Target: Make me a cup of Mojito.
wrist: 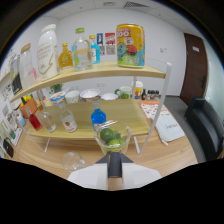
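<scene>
A clear plastic cup (114,138) with green lime pieces (106,134) in it hangs just ahead of my fingers, in front of the lower shelf. My gripper (115,167) is shut: the two dark fingers meet in a narrow wedge pinching the cup's near wall. An empty clear glass (74,161) lies on the wooden table (165,155) to the left of the fingers. A blue-capped bottle (98,117) stands right behind the held cup.
A two-tier wooden shelf (150,73) fills the space ahead. Its top holds a white jug (47,45), bottles (82,50) and a yellow juice canister (130,45). Its lower board holds bowls (90,95) and small bottles (67,120). Papers (170,129) and a black chair (205,125) are to the right.
</scene>
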`<state>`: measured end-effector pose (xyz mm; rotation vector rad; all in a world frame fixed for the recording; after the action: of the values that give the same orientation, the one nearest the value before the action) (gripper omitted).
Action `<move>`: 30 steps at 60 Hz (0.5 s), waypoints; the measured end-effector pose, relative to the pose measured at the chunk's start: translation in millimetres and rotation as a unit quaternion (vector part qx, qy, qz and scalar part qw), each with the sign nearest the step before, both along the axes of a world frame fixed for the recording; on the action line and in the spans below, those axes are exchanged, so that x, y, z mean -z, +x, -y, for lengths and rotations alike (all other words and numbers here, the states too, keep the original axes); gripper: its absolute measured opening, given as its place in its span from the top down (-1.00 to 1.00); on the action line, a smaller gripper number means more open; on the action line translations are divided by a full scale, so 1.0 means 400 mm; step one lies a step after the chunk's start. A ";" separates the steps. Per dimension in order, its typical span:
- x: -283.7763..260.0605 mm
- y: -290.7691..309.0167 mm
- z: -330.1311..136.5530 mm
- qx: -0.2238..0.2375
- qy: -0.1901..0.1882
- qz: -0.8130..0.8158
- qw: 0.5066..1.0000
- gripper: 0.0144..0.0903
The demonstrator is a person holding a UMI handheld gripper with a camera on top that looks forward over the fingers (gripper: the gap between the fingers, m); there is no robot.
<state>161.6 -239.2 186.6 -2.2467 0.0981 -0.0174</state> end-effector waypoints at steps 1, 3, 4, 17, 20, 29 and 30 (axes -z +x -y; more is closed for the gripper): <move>0.005 -0.008 0.005 0.001 -0.001 0.001 1.000 0.96; 0.016 -0.019 0.013 0.000 0.000 0.003 1.000 0.96; 0.021 -0.027 0.016 0.001 0.000 0.006 1.000 0.96; 0.046 -0.101 0.034 -0.011 0.017 0.065 0.998 0.96; 0.032 -0.105 0.026 -0.020 0.035 0.102 0.994 0.96; -0.024 -0.095 -0.005 -0.060 0.095 0.256 0.960 0.96; -0.031 -0.094 -0.007 -0.066 0.101 0.274 0.954 0.95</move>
<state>124.1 -236.4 199.1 -1.9639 -0.3356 -0.5325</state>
